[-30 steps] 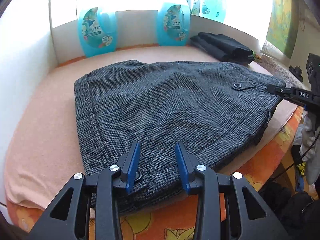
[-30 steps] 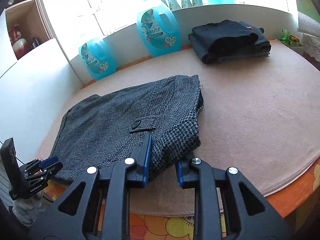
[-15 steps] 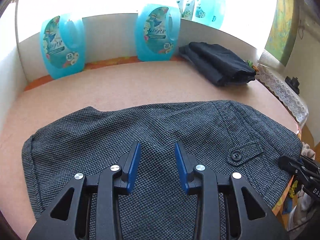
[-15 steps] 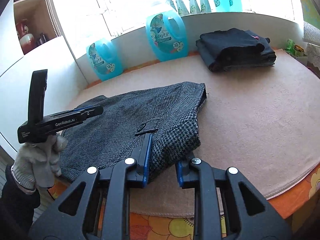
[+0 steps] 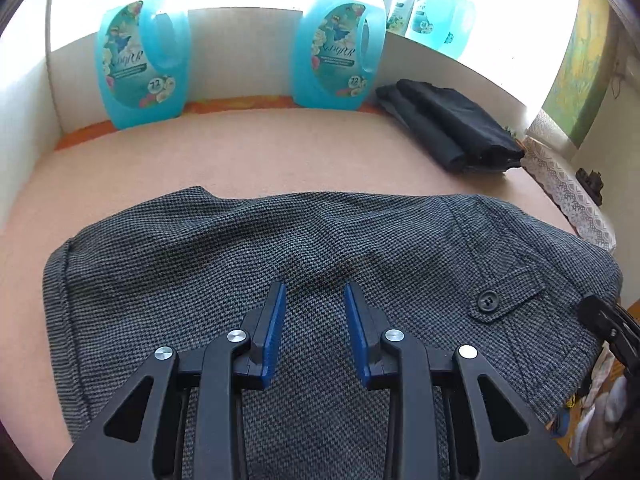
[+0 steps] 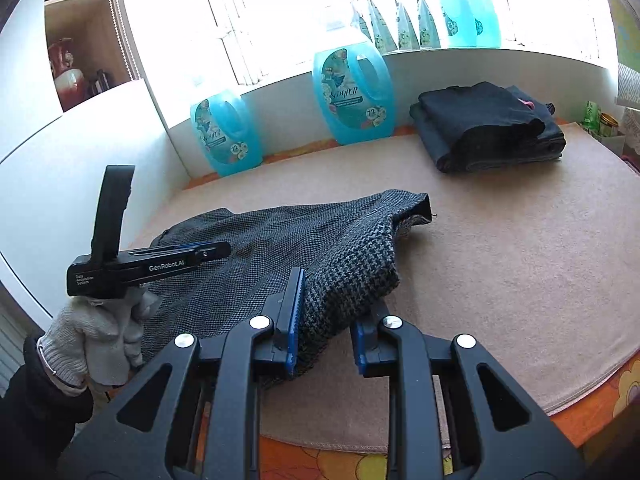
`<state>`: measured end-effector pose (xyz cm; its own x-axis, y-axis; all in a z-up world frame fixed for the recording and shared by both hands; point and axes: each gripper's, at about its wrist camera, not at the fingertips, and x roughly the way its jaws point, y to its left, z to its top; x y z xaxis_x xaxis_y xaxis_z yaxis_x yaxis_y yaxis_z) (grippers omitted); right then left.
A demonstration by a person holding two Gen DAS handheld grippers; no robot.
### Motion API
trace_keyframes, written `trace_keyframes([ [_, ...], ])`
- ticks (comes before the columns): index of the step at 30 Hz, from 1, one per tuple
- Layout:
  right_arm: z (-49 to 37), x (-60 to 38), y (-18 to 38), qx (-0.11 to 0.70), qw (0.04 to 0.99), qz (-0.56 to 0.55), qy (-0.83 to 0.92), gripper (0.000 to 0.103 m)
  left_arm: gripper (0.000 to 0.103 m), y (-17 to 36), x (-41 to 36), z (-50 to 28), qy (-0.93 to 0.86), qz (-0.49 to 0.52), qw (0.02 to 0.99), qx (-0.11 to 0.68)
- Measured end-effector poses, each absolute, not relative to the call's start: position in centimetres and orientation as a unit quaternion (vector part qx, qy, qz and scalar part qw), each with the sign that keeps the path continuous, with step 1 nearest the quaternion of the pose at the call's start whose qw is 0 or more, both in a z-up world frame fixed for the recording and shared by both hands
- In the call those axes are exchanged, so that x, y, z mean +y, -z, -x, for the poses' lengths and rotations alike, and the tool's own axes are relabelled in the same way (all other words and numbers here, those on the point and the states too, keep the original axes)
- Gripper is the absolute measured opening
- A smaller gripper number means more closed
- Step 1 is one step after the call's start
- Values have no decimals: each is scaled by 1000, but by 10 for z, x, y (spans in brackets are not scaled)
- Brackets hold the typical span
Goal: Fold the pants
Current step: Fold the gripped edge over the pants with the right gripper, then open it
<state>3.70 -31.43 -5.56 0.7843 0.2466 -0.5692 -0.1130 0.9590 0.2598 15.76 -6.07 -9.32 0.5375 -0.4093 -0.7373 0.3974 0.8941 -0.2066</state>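
While detergent jugs point(image 6: 353, 98) stand, pants point(image 6: 280, 256) lie folded.

Bright daylight pours through the window point(image 6: 288, 12) along the far side, washing out the panes. Below it runs a white sill ledge point(image 6: 460, 54) lined with blue bottles and pouches point(image 6: 404, 24). Two big turquoise detergent jugs point(image 5: 142, 60) stand against the low white wall point(image 5: 240, 52) at the back of the table point(image 6: 520, 264), which wears a beige cloth over an orange flowered one point(image 6: 600, 412). A folded stack of dark clothes point(image 6: 488, 128) sits near the right-hand jug. To the left — a wooden shelf point(image 6: 80, 44) with a red vase point(image 6: 66, 72). To the right, a lace cloth point(image 5: 568, 192) and a green-yellow picture point(image 5: 580, 60).
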Motion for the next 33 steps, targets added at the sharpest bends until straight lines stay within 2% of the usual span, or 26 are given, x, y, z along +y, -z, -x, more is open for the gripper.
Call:
trace_keyframes([
  [4, -37, -299, 40, 294, 946, -87, -108, 22, 29, 85, -29, -112, 242, 27, 877, 413],
  [7, -35, -284, 30, 279, 950, -71, -118, 22, 29, 101, -13, -95, 254, 63, 860, 438],
  [11, -34, -253, 17, 263, 954, -37, -141, 22, 28, 125, -13, -89, 246, 56, 855, 453],
  [19, -35, -165, 6, 241, 946, 45, -211, 22, 29, 87, 65, -59, 175, 125, 902, 374],
  [27, -35, -52, 36, 257, 907, 132, -305, 20, 28, 68, 161, -21, 55, 167, 931, 320],
  [33, -32, 13, 82, 303, 865, 196, -349, 14, 28, 70, 190, -2, 15, 183, 933, 309],
])
